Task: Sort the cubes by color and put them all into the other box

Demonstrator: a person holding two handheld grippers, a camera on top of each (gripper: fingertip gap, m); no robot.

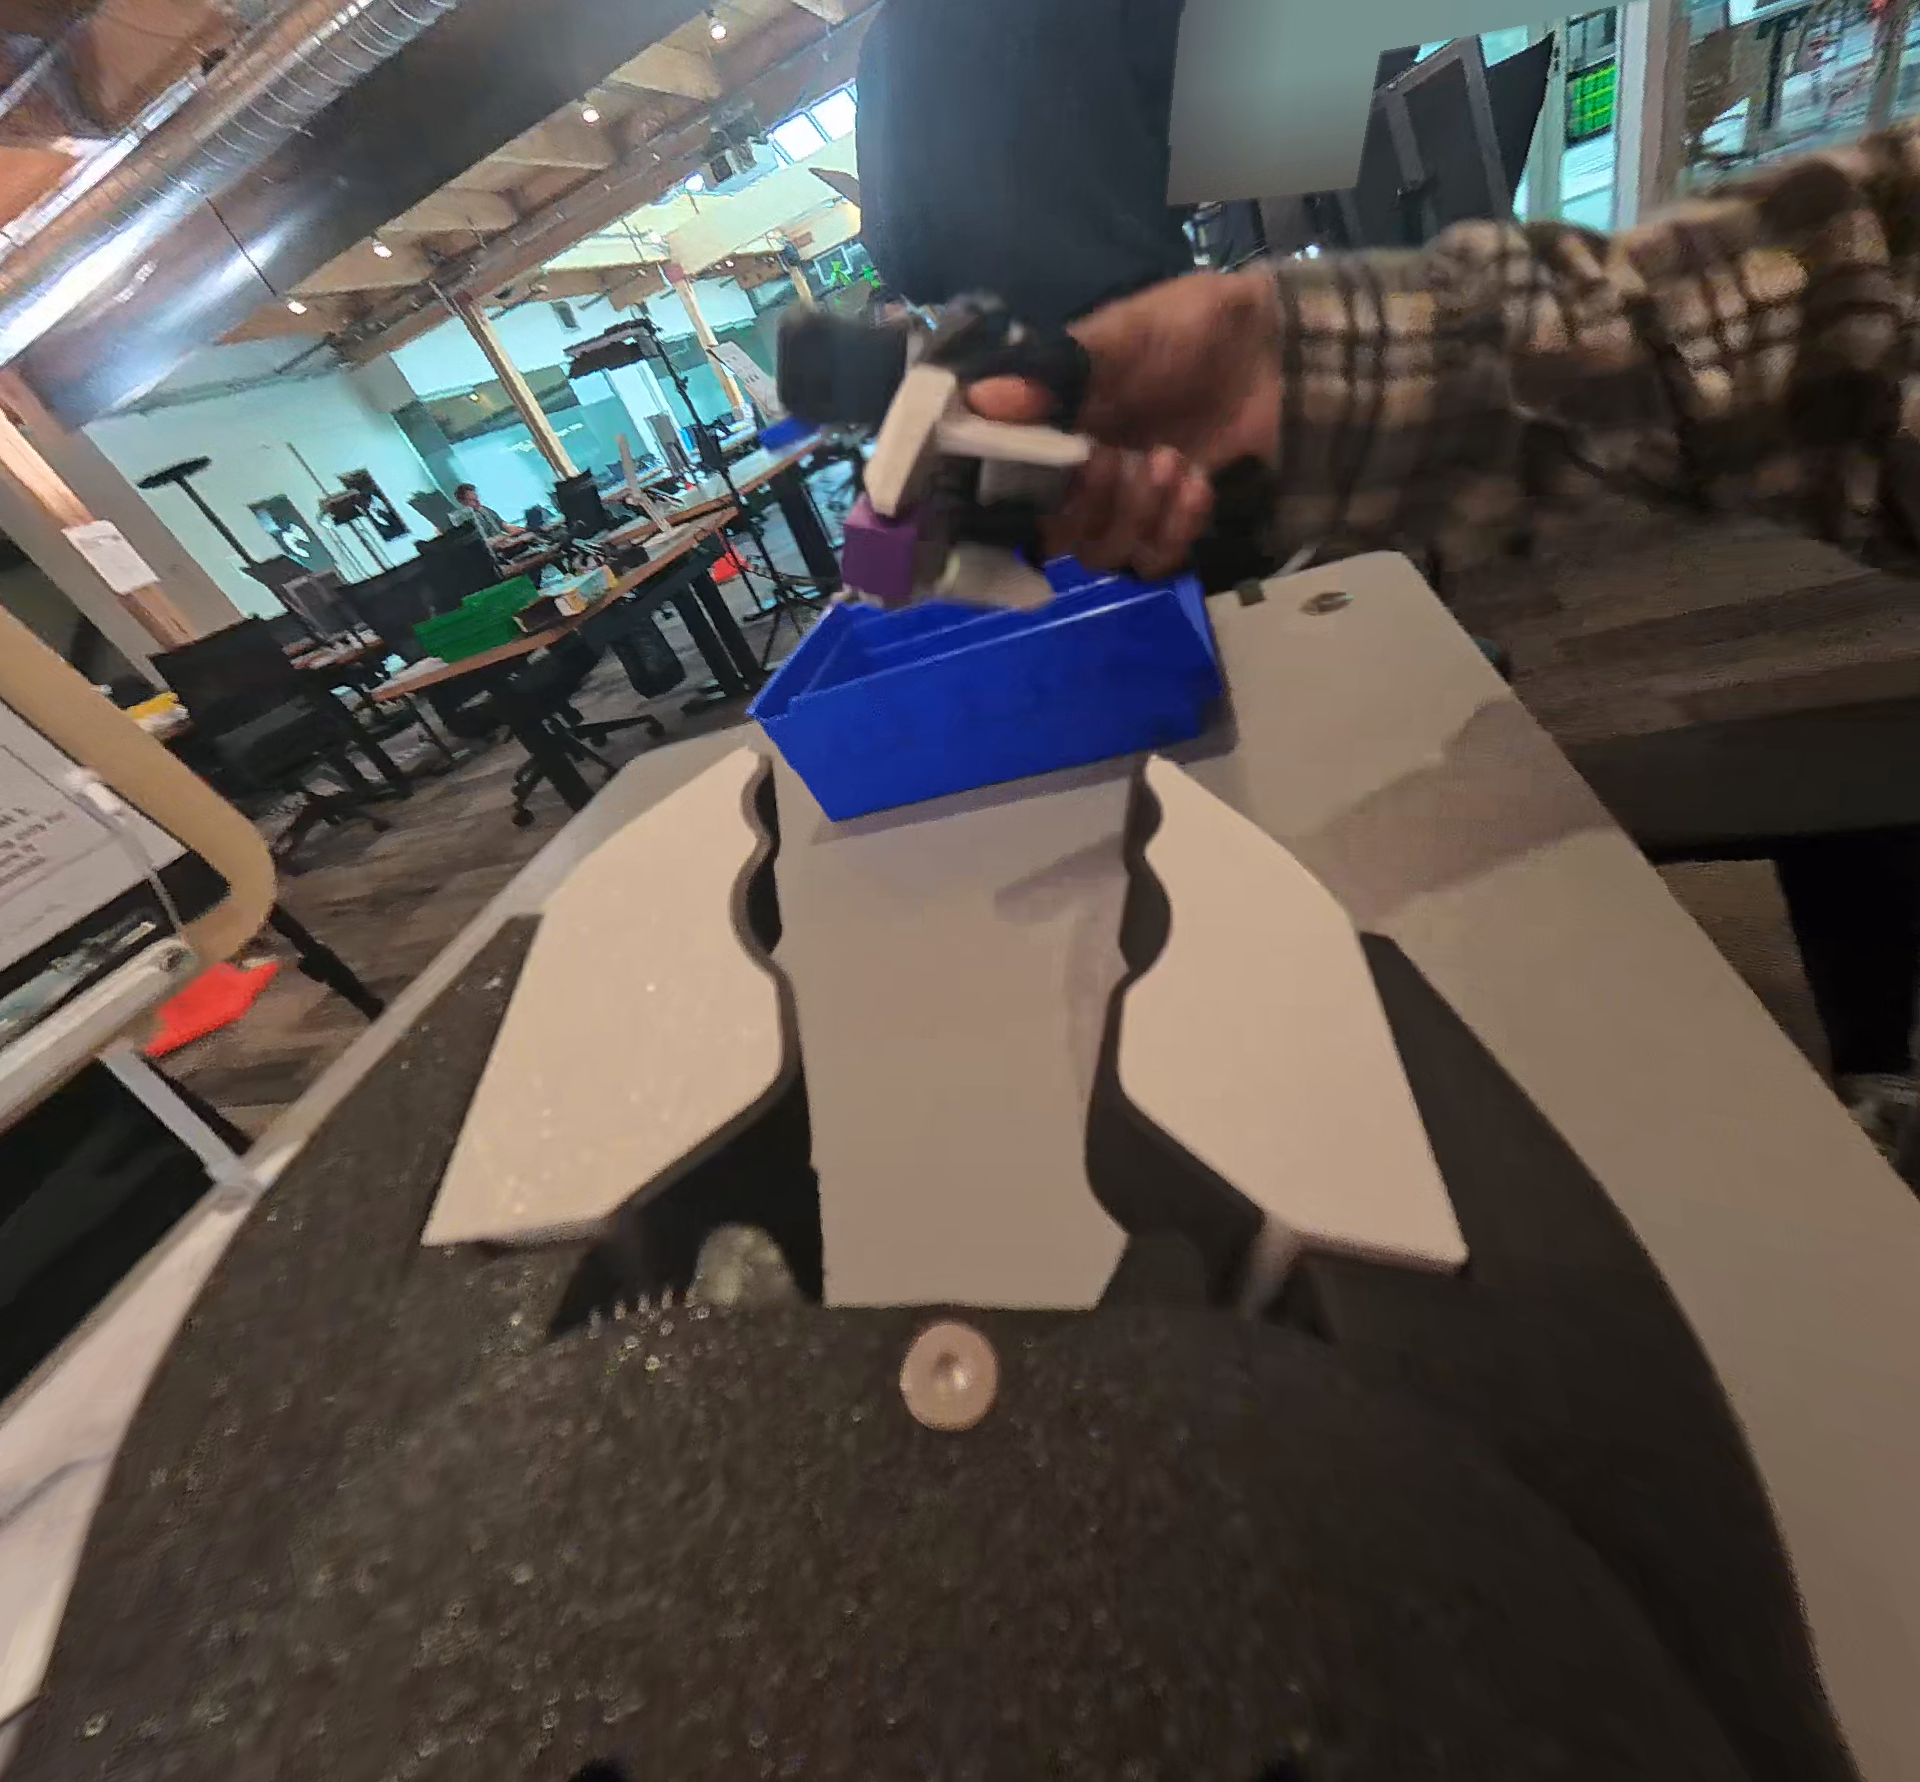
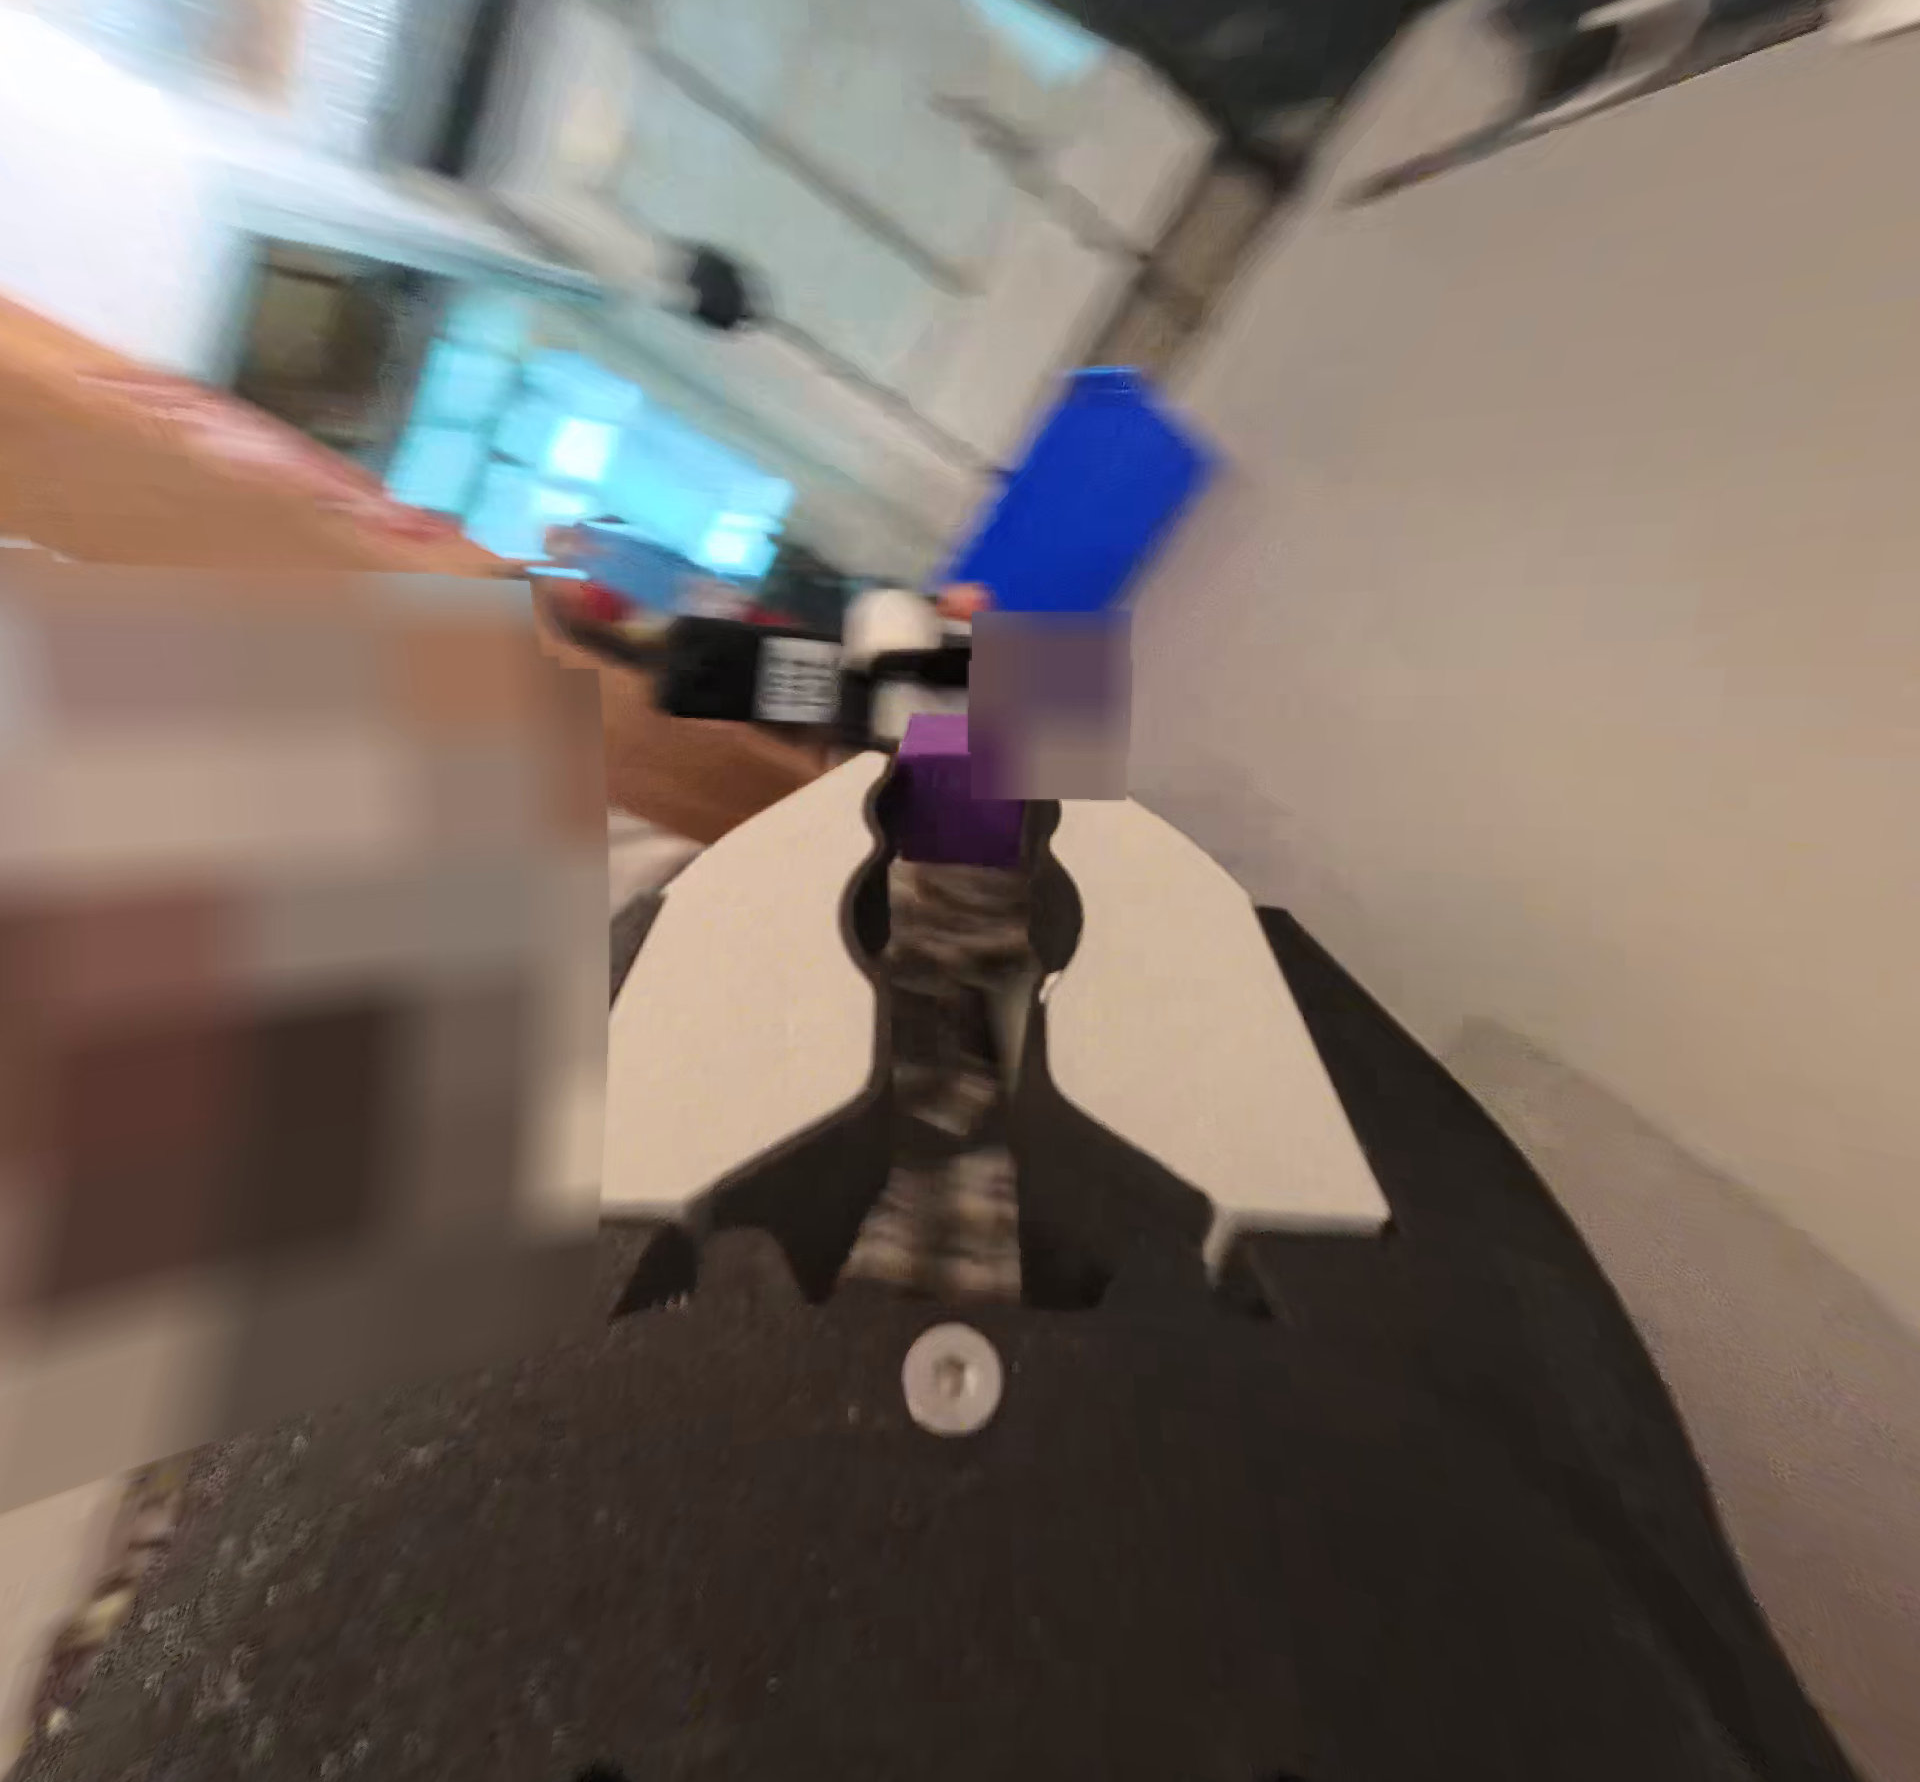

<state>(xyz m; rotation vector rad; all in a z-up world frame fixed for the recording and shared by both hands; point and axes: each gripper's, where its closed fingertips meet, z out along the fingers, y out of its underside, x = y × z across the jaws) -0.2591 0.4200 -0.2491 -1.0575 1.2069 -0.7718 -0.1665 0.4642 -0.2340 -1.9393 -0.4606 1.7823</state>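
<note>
Right wrist view: right hand-held gripper (image 2: 951, 813) pinches a light, rigid purple cube (image 2: 940, 797) by flat sides; left hand-held gripper (image 1: 951, 797) gapes empty.

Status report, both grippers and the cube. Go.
Right gripper shut on purple cube, above blue box. Left gripper open, empty, short of the box. Nothing blocking.
</note>
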